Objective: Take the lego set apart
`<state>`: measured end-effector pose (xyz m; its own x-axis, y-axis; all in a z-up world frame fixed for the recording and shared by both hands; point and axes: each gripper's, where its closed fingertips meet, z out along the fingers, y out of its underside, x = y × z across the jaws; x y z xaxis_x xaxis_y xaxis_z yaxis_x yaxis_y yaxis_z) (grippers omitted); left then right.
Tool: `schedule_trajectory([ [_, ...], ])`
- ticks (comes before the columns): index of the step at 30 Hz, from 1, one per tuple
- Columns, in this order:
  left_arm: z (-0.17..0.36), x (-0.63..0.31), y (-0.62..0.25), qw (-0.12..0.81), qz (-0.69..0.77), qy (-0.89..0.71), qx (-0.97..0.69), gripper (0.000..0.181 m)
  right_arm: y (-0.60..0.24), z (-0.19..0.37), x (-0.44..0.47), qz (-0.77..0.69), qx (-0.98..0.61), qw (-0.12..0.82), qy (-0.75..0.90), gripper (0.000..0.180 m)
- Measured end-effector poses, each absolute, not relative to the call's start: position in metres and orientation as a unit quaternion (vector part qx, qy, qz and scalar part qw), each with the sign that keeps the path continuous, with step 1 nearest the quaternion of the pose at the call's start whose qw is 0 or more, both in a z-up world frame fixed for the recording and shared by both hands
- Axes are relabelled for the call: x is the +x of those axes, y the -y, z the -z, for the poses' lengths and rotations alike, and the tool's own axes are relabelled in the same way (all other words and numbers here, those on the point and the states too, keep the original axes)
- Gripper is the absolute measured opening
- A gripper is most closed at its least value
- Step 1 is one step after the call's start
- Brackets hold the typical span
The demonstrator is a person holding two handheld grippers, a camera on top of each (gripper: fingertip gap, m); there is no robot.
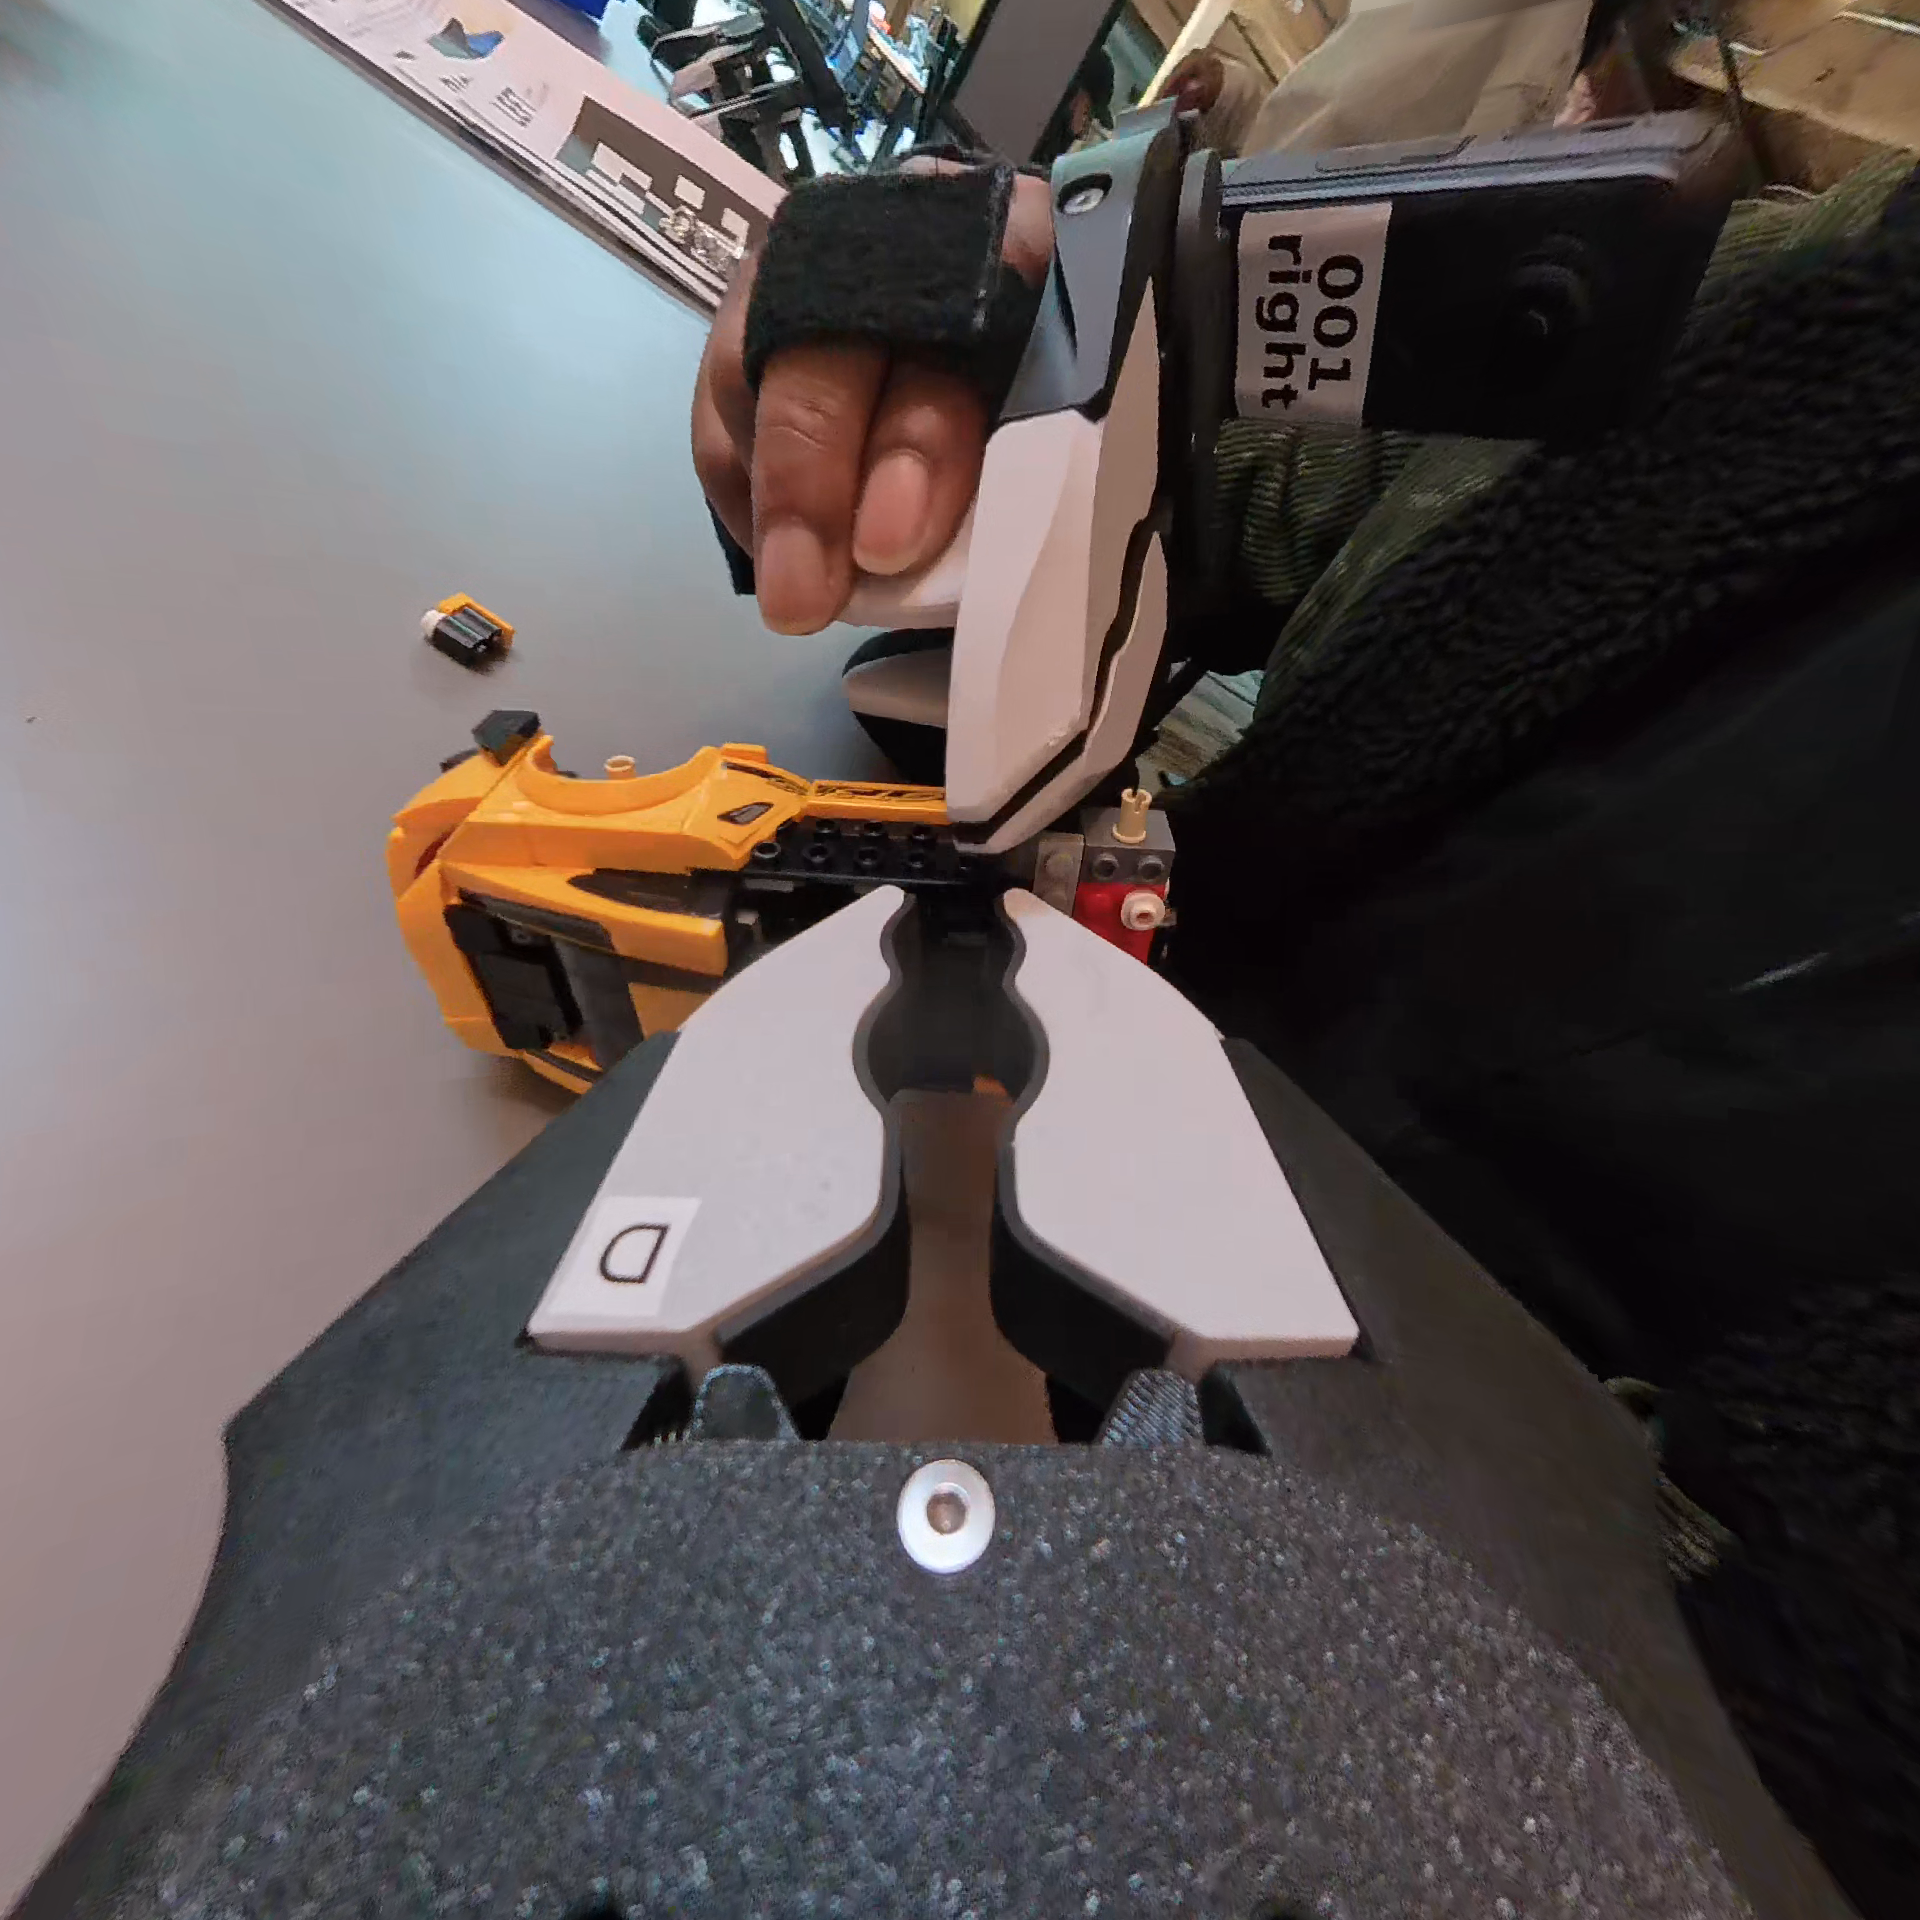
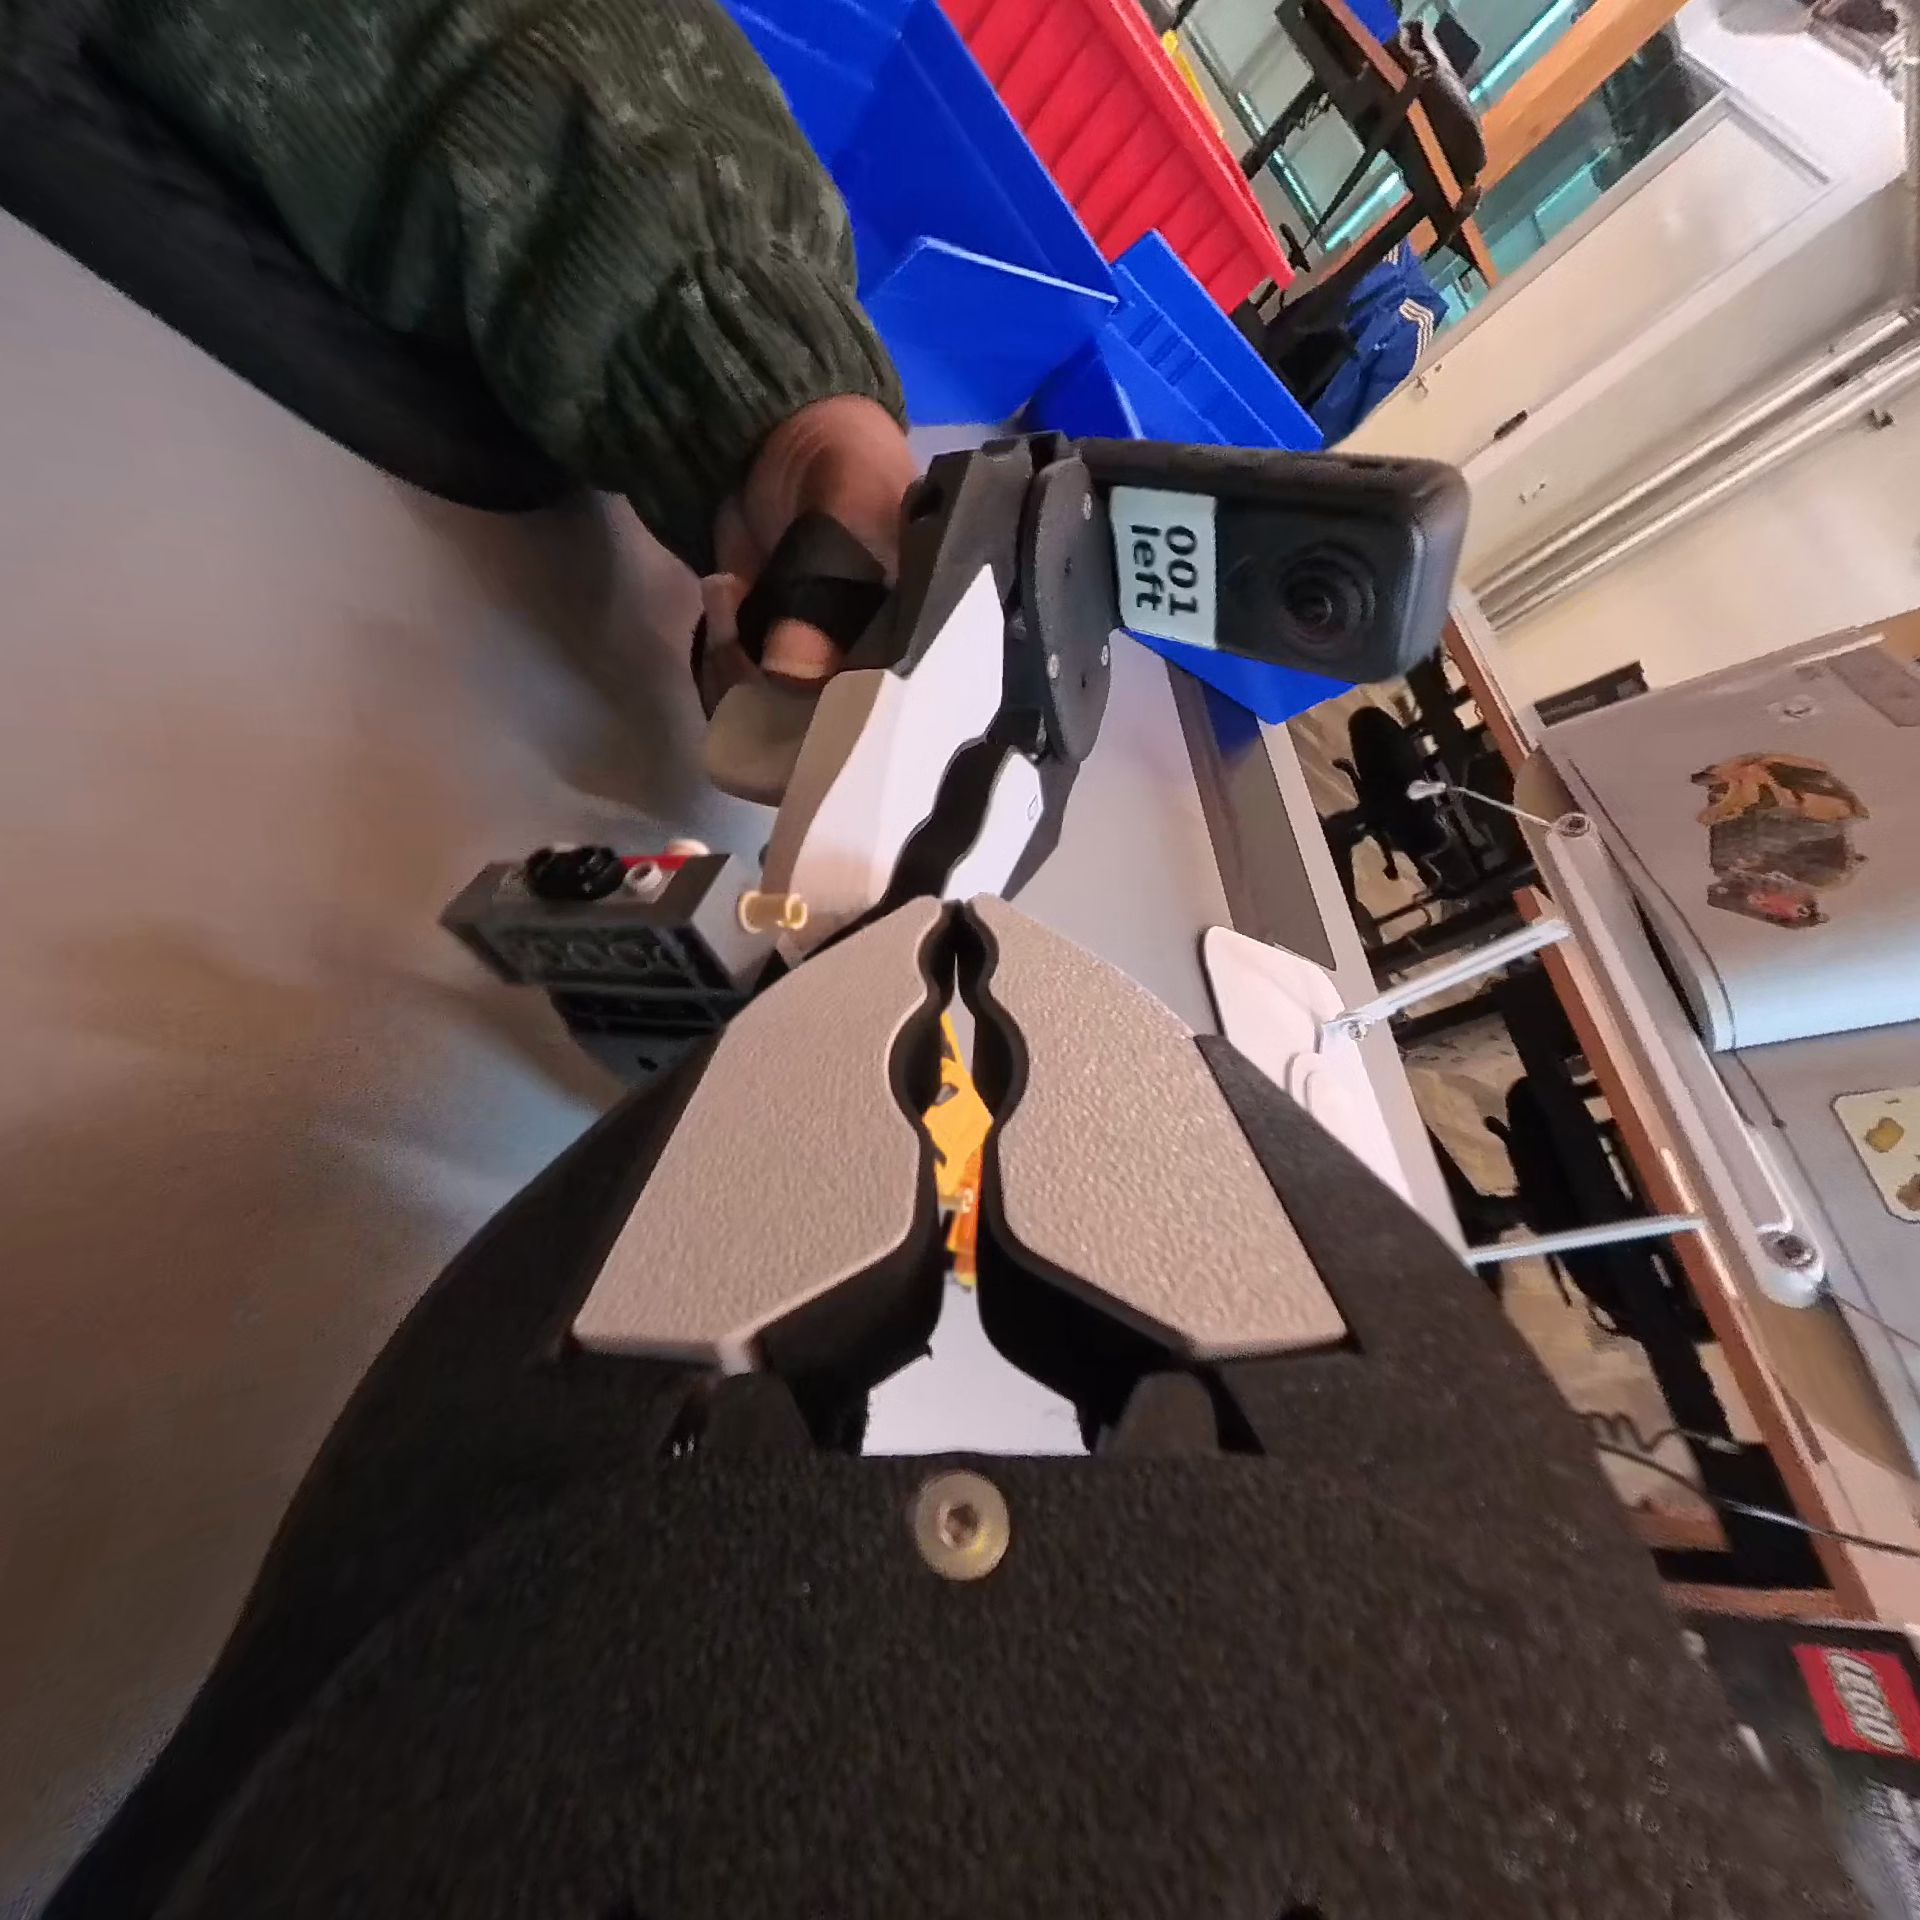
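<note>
Both grippers are on the orange lego car (image 1: 582, 894), which lies on the grey table (image 1: 260, 416) — the left gripper (image 1: 956, 909) pinches its black middle section, and the right gripper (image 2: 958, 920) is clamped tight on the orange bodywork. A small detached piece (image 1: 468, 629) sits apart.

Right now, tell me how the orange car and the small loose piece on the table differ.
The orange car is far bigger than the small loose piece. The car lies tipped on its side, gripped by the left gripper and the right gripper; the loose piece sits alone on the table, untouched. Both show orange and black.
</note>
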<state>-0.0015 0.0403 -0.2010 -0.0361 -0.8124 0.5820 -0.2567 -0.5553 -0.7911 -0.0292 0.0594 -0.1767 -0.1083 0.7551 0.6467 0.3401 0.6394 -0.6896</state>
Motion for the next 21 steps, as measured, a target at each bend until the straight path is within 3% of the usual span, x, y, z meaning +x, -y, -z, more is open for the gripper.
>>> schedule_trajectory([
  [1,0.201,-0.002,-0.042,0.236,0.592,-0.404,-0.656,0.011,-0.061,0.176,-0.028,-0.201,-0.390,0.548,0.712,0.000],
  [6,0.203,-0.007,-0.042,0.241,0.586,-0.402,-0.661,0.011,-0.074,0.171,-0.012,-0.248,-0.438,0.541,0.674,0.000],
  [21,0.207,-0.003,-0.032,0.226,0.565,-0.451,-0.653,0.011,-0.039,0.201,-0.002,-0.197,-0.319,0.321,0.870,0.018],
])
